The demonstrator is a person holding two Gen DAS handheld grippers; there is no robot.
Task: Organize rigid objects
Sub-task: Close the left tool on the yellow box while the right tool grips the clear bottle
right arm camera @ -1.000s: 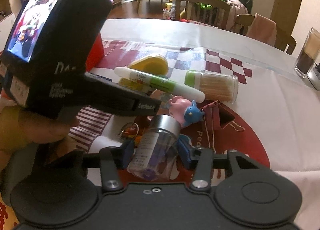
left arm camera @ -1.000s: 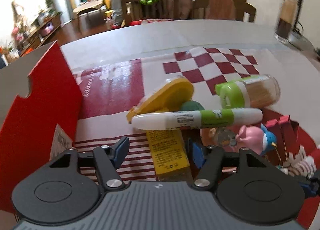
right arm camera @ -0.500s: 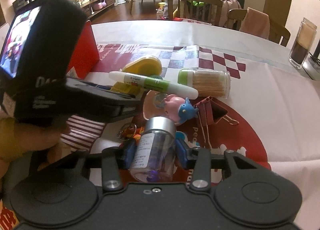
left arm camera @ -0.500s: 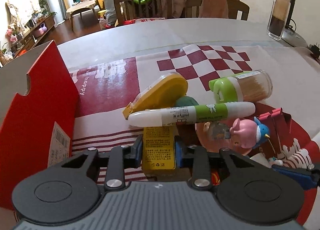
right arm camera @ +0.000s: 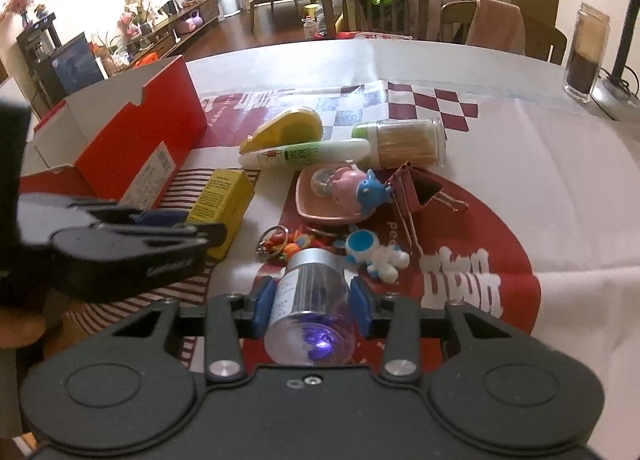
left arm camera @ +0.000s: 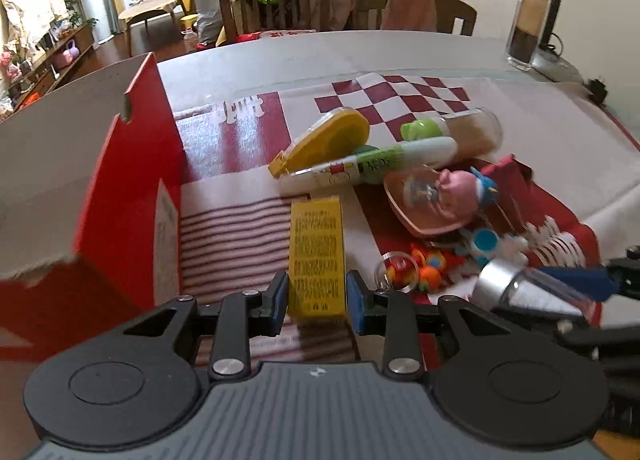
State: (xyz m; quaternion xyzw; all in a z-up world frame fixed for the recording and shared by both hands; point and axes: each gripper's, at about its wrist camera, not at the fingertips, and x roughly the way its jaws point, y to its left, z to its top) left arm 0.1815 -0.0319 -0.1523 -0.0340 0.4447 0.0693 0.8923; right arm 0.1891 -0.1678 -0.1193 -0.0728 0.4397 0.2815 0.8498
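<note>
While your left gripper (left arm camera: 316, 298) clamps the near end of the yellow box (left arm camera: 317, 250), both blue pads pressed on its sides, the box's far end points toward the pile of small items. In the right wrist view this box (right arm camera: 221, 206) sits just beside the red cardboard box (right arm camera: 140, 140), which lies open at the left of the table.

Your right gripper (right arm camera: 310, 306) has the clear jar (right arm camera: 310, 318) with the silver cap between its pads; the jaws are closing and both pads touch the jar's sides. The jar lies lengthwise along the fingers, cap forward. From the left wrist the same jar (left arm camera: 520, 286) shows at the right edge, blurred.

The remaining objects lie on the red-and-white cloth (right arm camera: 480, 228):
- yellow tape dispenser (right arm camera: 286, 130), touching the white-and-green glue stick (right arm camera: 304, 154)
- toothpick jar (right arm camera: 404, 142) with green lid, on its side
- pink dish (right arm camera: 324, 202) carrying a pink-and-blue figurine (right arm camera: 356, 188)
- pink binder clip (right arm camera: 418, 188)
- astronaut toy (right arm camera: 372, 252) and a colourful keychain (right arm camera: 282, 242), just ahead of the jar's cap
</note>
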